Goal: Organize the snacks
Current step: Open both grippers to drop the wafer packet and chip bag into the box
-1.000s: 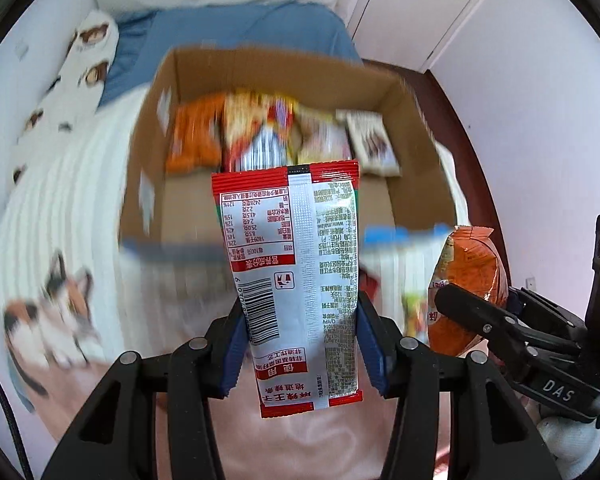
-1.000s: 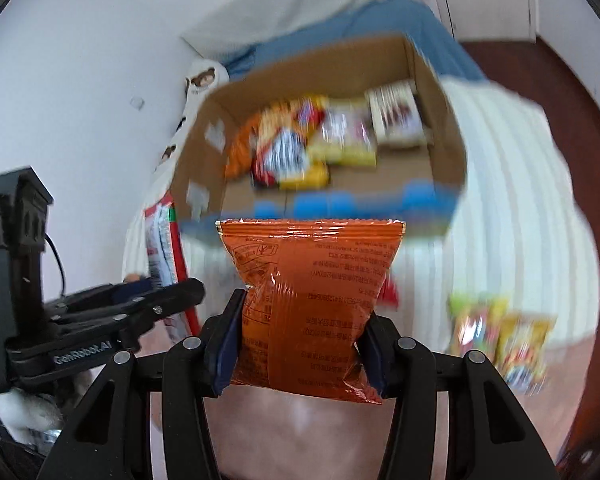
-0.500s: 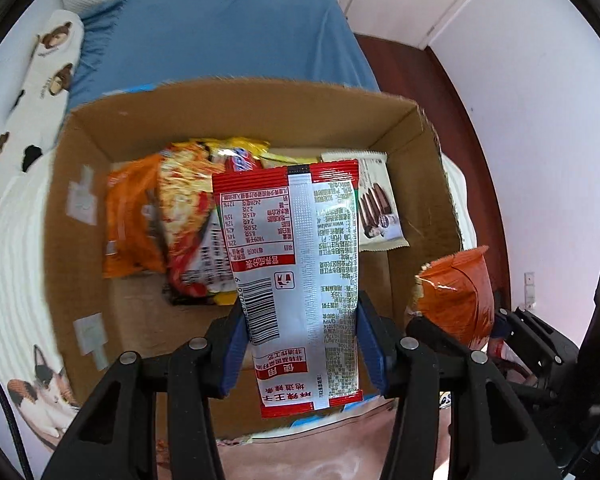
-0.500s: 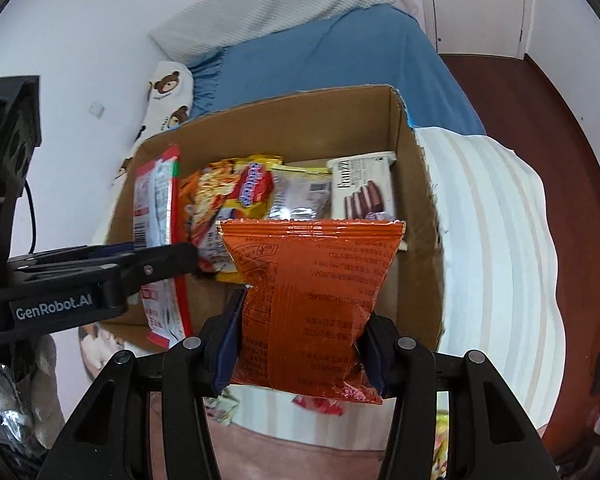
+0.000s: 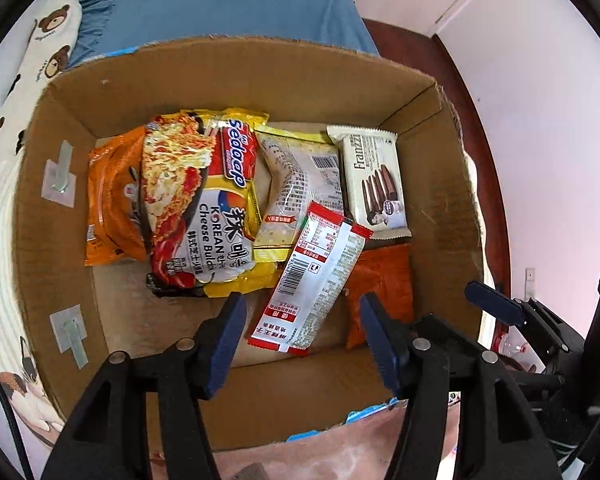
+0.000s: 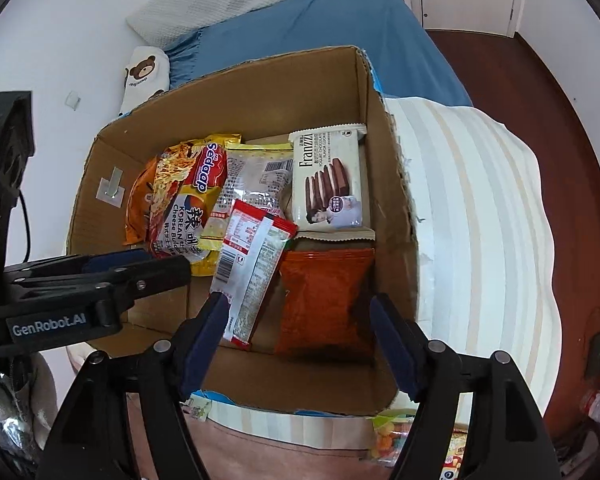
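Left tool [image 5: 302,332] hangs above the cardboard box [image 5: 236,76] with its jaws apart, having just been opening; the red-and-white sachet [image 5: 314,280] lies loose on the box floor just beyond its blue pads, slanted, barcode side up, its far end overlapping the yellow-edged clear packet [image 5: 296,184]. Right tool [image 6: 296,336] likewise has jaws spread, just opened, with nothing pressed between them; the orange-red crinkled snack bag [image 6: 326,300] lies flat in the near right corner of the box, between and beyond its pads. Farther in, left to right, lie an orange packet [image 5: 110,200], Sedaap noodles [image 5: 204,204] and Franzzi cookies [image 5: 376,184].
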Motion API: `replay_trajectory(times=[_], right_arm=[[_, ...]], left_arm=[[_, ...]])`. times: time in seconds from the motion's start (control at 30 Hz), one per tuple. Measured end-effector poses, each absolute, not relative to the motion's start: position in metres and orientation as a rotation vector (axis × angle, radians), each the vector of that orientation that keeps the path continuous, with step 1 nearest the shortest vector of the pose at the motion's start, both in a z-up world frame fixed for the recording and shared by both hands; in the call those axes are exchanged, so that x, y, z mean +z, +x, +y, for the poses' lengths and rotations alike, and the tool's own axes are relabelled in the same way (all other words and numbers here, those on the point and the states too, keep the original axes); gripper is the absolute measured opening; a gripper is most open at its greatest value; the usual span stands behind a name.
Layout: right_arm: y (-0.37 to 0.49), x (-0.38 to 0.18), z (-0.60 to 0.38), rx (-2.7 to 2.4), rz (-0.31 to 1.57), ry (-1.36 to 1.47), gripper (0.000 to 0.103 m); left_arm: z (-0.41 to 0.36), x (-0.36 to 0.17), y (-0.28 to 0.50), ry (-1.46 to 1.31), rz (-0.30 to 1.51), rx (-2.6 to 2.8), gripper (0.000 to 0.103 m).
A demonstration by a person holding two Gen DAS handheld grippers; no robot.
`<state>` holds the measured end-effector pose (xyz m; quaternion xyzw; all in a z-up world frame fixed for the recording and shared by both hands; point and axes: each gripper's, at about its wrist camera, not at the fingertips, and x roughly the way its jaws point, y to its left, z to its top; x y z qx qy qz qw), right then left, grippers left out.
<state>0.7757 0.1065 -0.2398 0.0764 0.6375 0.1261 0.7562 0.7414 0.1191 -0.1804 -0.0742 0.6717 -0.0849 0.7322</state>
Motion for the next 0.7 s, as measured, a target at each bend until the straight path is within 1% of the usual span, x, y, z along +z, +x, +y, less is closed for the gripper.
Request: replay_trajectory(times=[0.13, 0.37, 0.6, 0.67, 0.7], right_arm=[[0.77, -0.227, 0.106, 0.27, 1.35, 0.154, 0.076], [0.74, -0.191, 0.108, 0.235, 1.204, 0.088, 0.076], [0.7, -0.154, 0.11, 0.225, 1.111, 0.07, 0.076], [0.688, -0.144, 0.112, 0.219, 1.091, 0.068, 0.078], [0.683, -0.14, 0.114, 0.215, 1.082, 0.063, 0.083]], left_arm=[[0.125, -0.161, 0.723, -0.135, 1.407, -0.141, 0.057], [0.134, -0.116, 0.678, -0.059, 1.178, -0.008, 0.057], [0.138, -0.096, 0.635, -0.061, 1.089, 0.008, 0.057], [0.137, -0.09, 0.624, -0.049, 1.062, 0.008, 0.057], [0.136, -0.086, 0.617, -0.045, 1.048, 0.002, 0.057]])
